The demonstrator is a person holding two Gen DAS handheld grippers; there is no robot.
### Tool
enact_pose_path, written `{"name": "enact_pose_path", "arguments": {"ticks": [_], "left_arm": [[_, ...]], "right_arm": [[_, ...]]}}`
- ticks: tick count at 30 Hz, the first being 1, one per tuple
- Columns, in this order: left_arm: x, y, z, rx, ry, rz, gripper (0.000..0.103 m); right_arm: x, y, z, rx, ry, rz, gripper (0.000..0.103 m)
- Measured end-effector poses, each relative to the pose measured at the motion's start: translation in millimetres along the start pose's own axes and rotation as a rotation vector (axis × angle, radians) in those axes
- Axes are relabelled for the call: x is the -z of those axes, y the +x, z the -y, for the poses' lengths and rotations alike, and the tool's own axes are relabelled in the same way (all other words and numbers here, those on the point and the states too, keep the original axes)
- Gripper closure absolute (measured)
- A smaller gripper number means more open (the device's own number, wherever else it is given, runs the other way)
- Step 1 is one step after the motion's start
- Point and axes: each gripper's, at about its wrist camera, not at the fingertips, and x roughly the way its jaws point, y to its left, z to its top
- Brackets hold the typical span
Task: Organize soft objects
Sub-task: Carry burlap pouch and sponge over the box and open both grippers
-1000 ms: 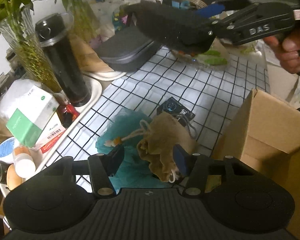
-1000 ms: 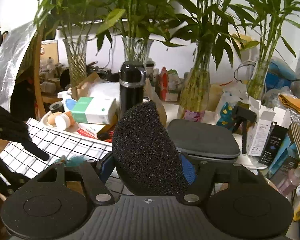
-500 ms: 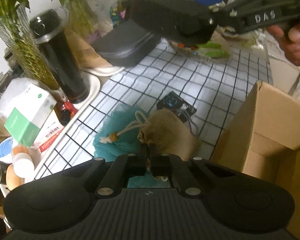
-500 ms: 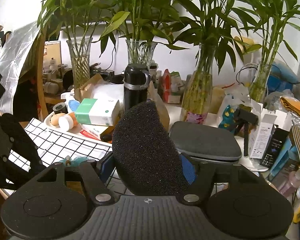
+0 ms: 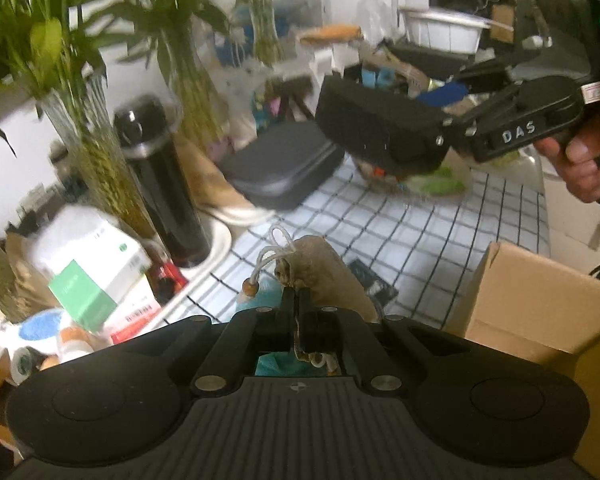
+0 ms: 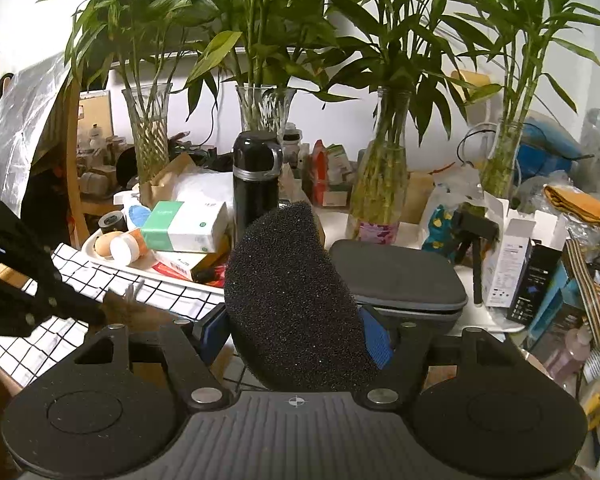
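My left gripper (image 5: 296,308) is shut on a tan drawstring pouch (image 5: 324,268) and holds it above the checked cloth (image 5: 420,232). A teal mesh puff (image 5: 268,292) lies just below it, mostly hidden. My right gripper (image 6: 296,320) is shut on a black foam sponge (image 6: 292,300), held in the air. The sponge (image 5: 376,128) and right gripper also show in the left wrist view, at the upper right. The left gripper shows at the left edge of the right wrist view (image 6: 32,292).
An open cardboard box (image 5: 540,304) stands at the right. A black flask (image 5: 164,184), a grey zip case (image 5: 280,168), a green-and-white carton (image 5: 92,268) and glass vases with bamboo (image 6: 380,184) crowd the back and left. A small black device (image 5: 372,280) lies on the cloth.
My left gripper shut on the tan pouch and lifted it off the teal puff. My right gripper kept hold of the sponge and barely moved.
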Motion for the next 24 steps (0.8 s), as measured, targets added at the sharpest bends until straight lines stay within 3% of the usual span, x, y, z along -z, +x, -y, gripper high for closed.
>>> {"name": "enact_pose_path", "arguments": {"ticks": [9,21,24], "left_arm": [[0.4,-46.1,21.9,-0.107,-0.011,0.138,0.101],[4.8,-102.4,47.8,-0.154,-0.067,0.201,0.101],[7.2,-120.1,53.6,-0.134,-0.063,0.2,0.101]], "right_arm": [[6.2,-25.5,0.5,-0.023,0.017,0.033,0.032],[13.6,-63.6,-12.7,-0.093,0.057,0.079,0.032],[15.9,-73.7,-16.7,-0.129,0.061,0.089,0.032]]}}
